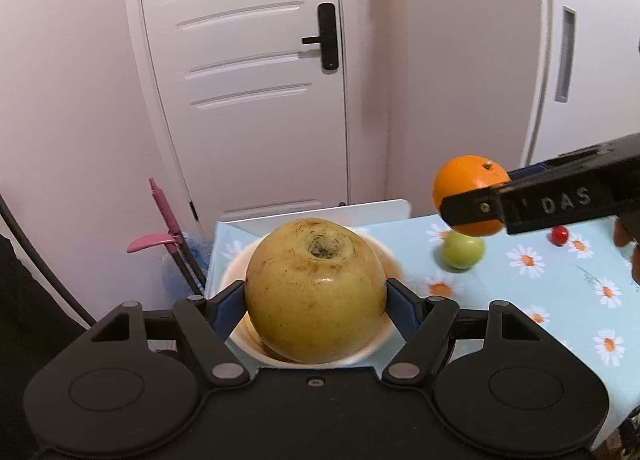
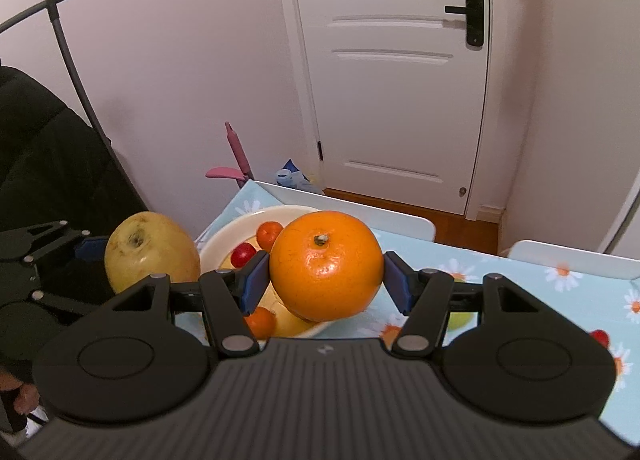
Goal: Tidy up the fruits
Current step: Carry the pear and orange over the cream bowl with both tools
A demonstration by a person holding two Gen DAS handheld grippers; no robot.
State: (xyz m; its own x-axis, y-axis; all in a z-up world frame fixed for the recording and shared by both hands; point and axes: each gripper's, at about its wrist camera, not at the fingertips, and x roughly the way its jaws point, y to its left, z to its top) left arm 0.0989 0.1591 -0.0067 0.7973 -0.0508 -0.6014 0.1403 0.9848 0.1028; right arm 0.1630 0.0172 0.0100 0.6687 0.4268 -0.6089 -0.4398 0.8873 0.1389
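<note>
My left gripper (image 1: 316, 292) is shut on a large yellow pear (image 1: 316, 290) and holds it above a cream bowl (image 1: 232, 272). The pear also shows at the left of the right wrist view (image 2: 150, 252). My right gripper (image 2: 325, 284) is shut on an orange (image 2: 326, 270) held above the bowl's (image 2: 224, 240) right rim; the orange also shows in the left wrist view (image 1: 466, 178). The bowl holds small tangerines (image 2: 269, 234) and a red fruit (image 2: 243, 254).
A green apple (image 1: 462, 252) and a small red fruit (image 1: 559, 235) lie on the daisy-print tablecloth (image 1: 540, 292). White chair backs (image 2: 352, 212) stand at the table's far edge. A pink dustpan (image 1: 160, 240) leans by the white door (image 1: 248, 80).
</note>
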